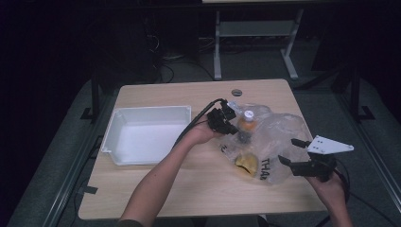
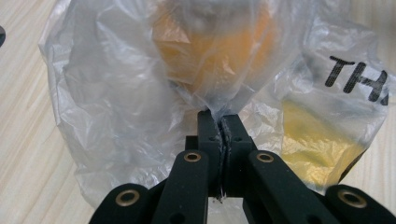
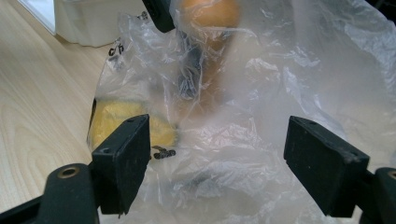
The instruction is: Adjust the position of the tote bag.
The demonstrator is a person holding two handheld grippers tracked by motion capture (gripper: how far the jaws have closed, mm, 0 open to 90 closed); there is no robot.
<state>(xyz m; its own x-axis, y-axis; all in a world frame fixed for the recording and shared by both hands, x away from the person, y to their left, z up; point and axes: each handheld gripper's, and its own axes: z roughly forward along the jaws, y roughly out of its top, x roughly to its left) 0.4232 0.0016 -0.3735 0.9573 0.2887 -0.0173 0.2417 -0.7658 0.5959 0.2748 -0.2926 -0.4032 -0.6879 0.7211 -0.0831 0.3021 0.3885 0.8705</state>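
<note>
Pale wood table (image 1: 156, 194) under everything, with a white plastic bin (image 1: 124, 126) sitting off to the outer side of my left gripper (image 1: 226, 124). No contact there. Right between my two grippers is the clear plastic bag (image 1: 279, 137), crumpled, black lettering on it, lying on the table. Inside it I can make out an orange bottle (image 1: 247, 124) with a white cap close to the left gripper, and a yellow thing (image 1: 247, 163) nearer my right gripper (image 1: 289, 151). Can't tell what the yellow one is through the film.

Left gripper is pinching a fold of the bag film, jaws pressed together on it, just beneath the bottle in the left gripper view. Right gripper is spread wide, with loose bag between the jaws but nothing clamped.

My worries: that pinch is only thin slippery film, so if I pull, it could slide out or tear. And if I lift with one side held, the bottle could roll and drag the bag sideways, maybe toward the table edge.
</note>
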